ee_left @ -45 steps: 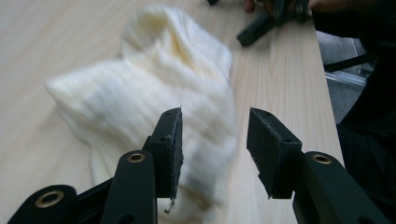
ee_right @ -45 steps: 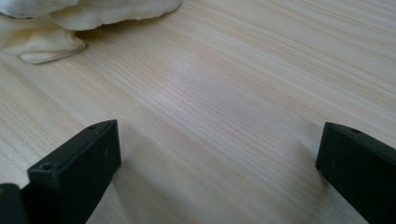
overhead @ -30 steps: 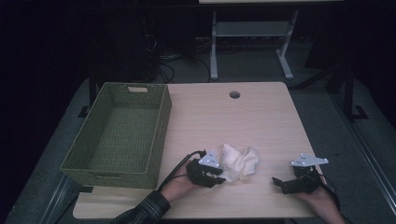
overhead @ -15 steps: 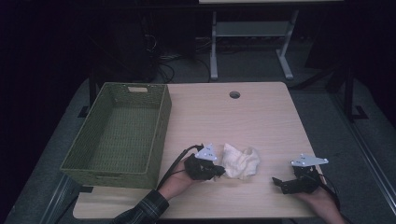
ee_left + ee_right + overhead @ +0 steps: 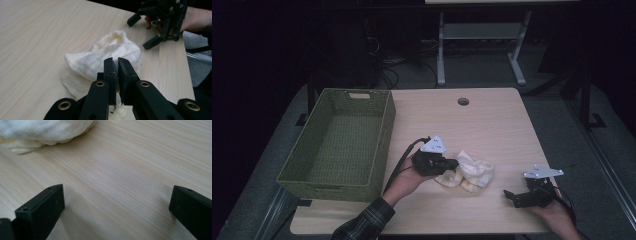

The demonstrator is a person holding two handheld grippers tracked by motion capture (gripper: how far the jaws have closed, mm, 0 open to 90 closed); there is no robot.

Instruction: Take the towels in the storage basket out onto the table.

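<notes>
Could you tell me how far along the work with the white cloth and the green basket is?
Done: the left tongs have just closed on an edge of the white cloth. In hand: lifting it off the table. Left: the green basket holds nothing; the right tongs rest open on the table.

Jaws of left gripper [image 5: 451, 164] just closed, now pinched on an edge of the cream cloth [image 5: 472, 172]. Since 1 second ago, shifted slightly up the high view, lifted off the table [image 5: 492, 125]. Cloth pulled along at its left edge, now bunched tighter, slightly right of its earlier spot.
</notes>
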